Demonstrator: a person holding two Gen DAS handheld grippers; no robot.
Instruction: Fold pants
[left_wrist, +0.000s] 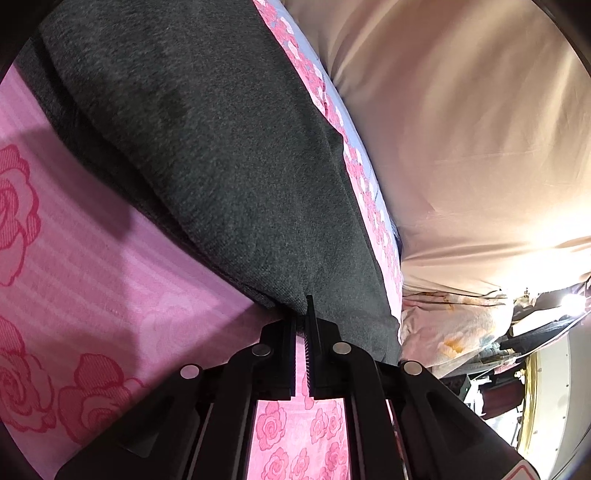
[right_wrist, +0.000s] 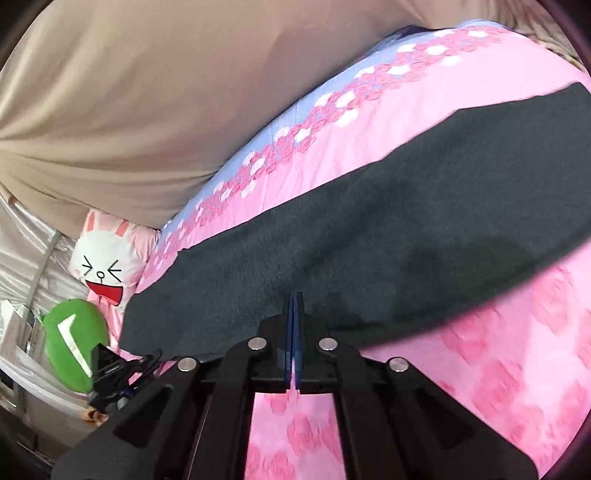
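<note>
Pants (left_wrist: 207, 155) in both views; rabbit cushion (right_wrist: 105, 266) right-wrist only

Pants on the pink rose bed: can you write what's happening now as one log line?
stage: grasp | left gripper: shut on dark grey pants edge | right gripper: shut on pants | surface: pink rose bedspread

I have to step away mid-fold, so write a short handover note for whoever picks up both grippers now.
Left gripper: shut on the near edge of the pants.
Right gripper: jaws shut at the pants' near edge; a grip looks likely but is not certain.
Pants: dark grey, lying long across the pink bedspread.
Done: edge pinched.
Left: lift and carry the edge over to fold, then smooth.
</note>
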